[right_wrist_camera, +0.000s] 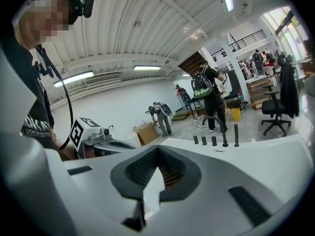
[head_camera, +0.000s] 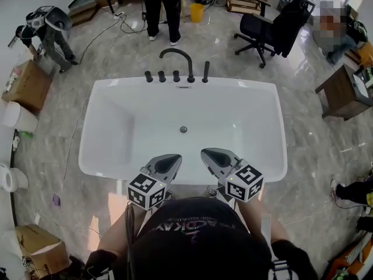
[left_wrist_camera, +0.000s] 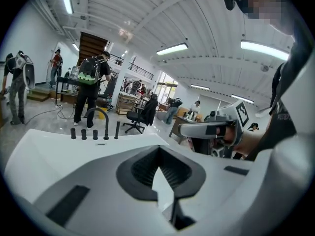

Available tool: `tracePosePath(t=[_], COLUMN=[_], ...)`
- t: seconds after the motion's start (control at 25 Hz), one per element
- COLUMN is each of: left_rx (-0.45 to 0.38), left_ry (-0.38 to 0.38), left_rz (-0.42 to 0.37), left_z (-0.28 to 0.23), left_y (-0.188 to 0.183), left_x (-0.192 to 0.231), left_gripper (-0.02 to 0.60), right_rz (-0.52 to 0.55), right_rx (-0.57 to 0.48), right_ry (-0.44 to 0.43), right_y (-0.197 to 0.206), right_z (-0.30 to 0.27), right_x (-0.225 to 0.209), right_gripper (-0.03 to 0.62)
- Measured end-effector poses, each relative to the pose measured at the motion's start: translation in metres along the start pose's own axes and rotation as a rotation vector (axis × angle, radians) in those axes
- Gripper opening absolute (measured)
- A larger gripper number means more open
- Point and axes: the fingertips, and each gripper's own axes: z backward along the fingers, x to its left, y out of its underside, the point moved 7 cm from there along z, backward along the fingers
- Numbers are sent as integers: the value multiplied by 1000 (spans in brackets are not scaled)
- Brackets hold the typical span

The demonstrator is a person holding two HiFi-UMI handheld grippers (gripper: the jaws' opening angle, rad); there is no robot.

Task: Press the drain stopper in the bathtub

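A white bathtub fills the middle of the head view. Its small round metal drain stopper sits on the tub floor, toward the faucet end. My left gripper and right gripper hover side by side over the near rim, tips pointing into the tub, both shut and empty. The stopper lies well beyond both tips. The left gripper view looks along the shut left gripper, with the right gripper alongside. In the right gripper view the right gripper is shut; the stopper is hidden in both gripper views.
A black arched faucet with several black knobs stands on the far rim. Beyond it a person stands by a black office chair. A cardboard box lies left, a wooden table right.
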Motion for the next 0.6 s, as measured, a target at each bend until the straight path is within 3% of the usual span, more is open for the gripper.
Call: tracePosePath(t=[0.24, 0.6], left_rx=[9, 37], left_ry=[32, 25], left_rz=[6, -59], left_z=[-2, -7], left_y=[-1, -6], left_x=[-11, -27], left_gripper=[6, 6], right_rz=[-19, -58], right_rx=[-11, -19], right_ry=[-3, -26], right_y=[1, 9], right_z=[8, 15], right_x=[10, 14], right_gripper=[11, 11])
